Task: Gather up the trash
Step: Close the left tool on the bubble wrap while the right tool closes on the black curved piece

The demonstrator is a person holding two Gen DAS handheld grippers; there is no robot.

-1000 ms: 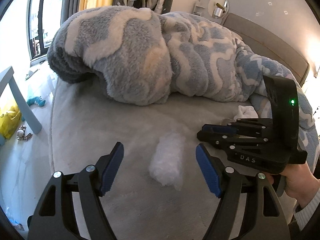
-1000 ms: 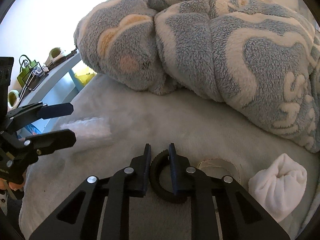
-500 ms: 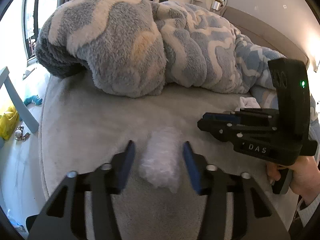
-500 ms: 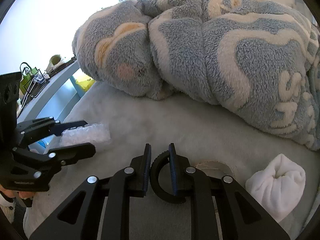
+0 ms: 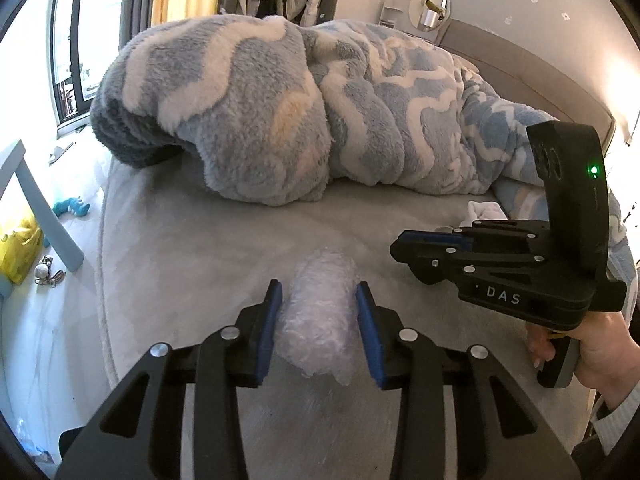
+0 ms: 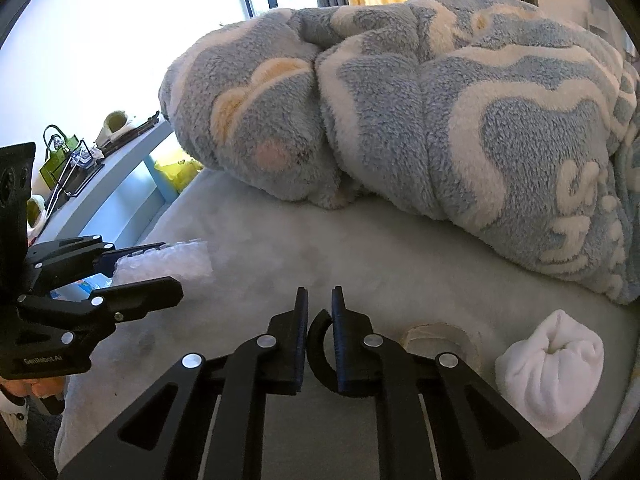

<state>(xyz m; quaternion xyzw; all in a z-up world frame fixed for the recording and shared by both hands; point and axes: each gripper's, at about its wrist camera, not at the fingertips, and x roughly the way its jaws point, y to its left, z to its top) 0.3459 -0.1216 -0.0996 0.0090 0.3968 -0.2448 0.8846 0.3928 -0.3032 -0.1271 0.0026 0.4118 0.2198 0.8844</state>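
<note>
A crumpled wad of clear bubble wrap [image 5: 318, 314] lies on the grey bed [image 5: 200, 248], near its foot edge, and sits directly between the two blue pads of the left tongs [image 5: 318, 300]; the jaws are closing on it, each pad already against a side of the wad, whose far end projects beyond the fingertips while its near end reaches back toward the tongs' body. In the right wrist view the same wad [image 6: 168, 262] appears at the far left, flanked by the black fingers of the left tongs [image 6: 142, 276]. Beside it to the right, apart from the wad, the right tongs [image 6: 320, 308] are clamped on a black ring [image 6: 318, 354], its curved band standing up between the nearly touching pads just above the bed surface. The hand [image 5: 600, 354] carrying the right tongs [image 5: 404, 246] shows at the lower right of the left wrist view. Just right of the ring lies a pale tape roll [image 6: 438, 338] flat on the bed, and beyond that a rolled white cloth [image 6: 550, 370]. A heaped blue-and-cream fleece blanket [image 5: 280, 120] covers the far part of the bed, well apart from the wad. A pale blue shelf [image 6: 108, 196] with clutter on top stands beside the bed.
</note>
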